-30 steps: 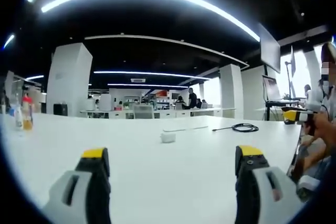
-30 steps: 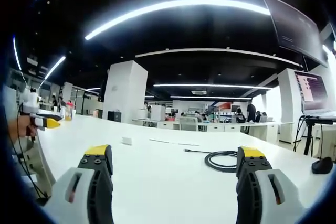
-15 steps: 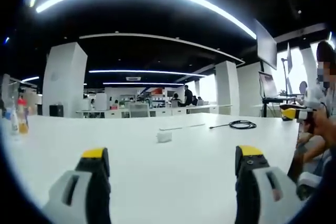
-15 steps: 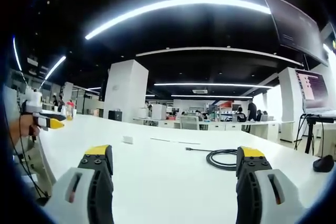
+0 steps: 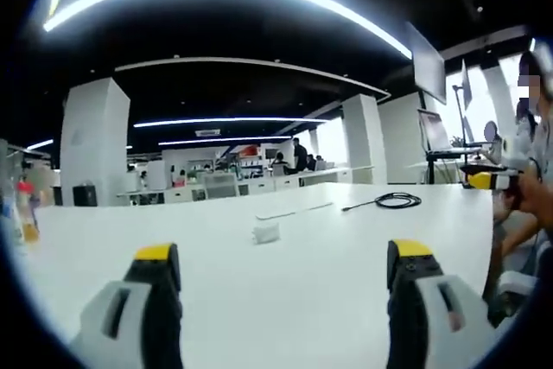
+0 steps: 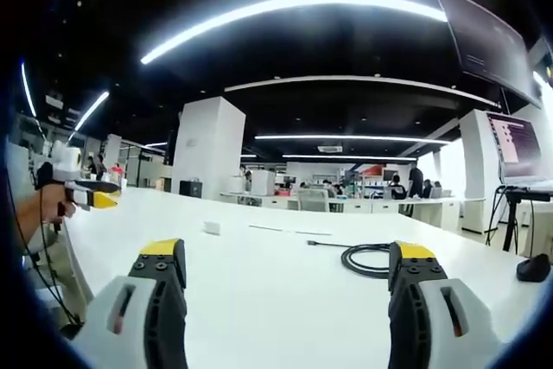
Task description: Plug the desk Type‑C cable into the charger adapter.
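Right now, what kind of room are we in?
Probably a big open office: a long white table, rows of desks with chairs at the back, and a laptop on a stand.

White table [image 5: 285, 283] carried a small white charger adapter [image 5: 266, 232], a coiled black Type‑C cable [image 5: 396, 200] well apart from it, and bottles [image 5: 24, 213] near its far-left edge.

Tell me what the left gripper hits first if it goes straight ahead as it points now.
Probably the white charger adapter: it lies on the white desk roughly ahead of the open left gripper, with bare desk between. Depth is unclear; held level, the gripper might pass over it.
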`<action>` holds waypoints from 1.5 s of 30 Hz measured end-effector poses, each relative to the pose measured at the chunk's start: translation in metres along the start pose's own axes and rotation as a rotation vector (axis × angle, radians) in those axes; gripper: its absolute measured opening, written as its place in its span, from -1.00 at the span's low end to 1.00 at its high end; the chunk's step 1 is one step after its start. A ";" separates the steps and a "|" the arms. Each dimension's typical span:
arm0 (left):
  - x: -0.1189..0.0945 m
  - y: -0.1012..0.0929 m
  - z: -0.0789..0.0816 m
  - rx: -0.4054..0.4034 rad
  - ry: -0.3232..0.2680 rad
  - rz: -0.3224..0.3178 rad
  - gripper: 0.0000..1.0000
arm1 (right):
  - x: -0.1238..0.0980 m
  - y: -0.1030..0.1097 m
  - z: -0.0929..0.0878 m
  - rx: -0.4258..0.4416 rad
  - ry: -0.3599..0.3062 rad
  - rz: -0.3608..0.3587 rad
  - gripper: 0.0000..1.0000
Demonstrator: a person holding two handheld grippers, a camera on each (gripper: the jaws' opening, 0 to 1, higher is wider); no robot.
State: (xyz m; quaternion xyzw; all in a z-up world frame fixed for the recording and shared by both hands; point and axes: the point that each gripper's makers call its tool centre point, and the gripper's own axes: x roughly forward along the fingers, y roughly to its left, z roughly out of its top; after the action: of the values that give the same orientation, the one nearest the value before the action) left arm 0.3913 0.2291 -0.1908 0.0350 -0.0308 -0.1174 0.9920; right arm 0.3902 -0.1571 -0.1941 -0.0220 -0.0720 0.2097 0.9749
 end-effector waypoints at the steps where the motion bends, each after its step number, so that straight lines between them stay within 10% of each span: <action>1: 0.002 0.000 0.000 0.006 0.005 -0.002 0.99 | 0.000 0.000 0.000 0.000 0.001 0.000 0.98; 45: 0.139 0.028 -0.001 -0.012 0.150 -0.265 0.99 | 0.001 -0.001 -0.018 0.040 0.029 0.006 0.98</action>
State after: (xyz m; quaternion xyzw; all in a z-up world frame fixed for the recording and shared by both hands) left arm 0.5324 0.2240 -0.1828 0.0417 0.0488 -0.2446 0.9675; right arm 0.3947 -0.1578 -0.2113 -0.0058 -0.0535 0.2135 0.9755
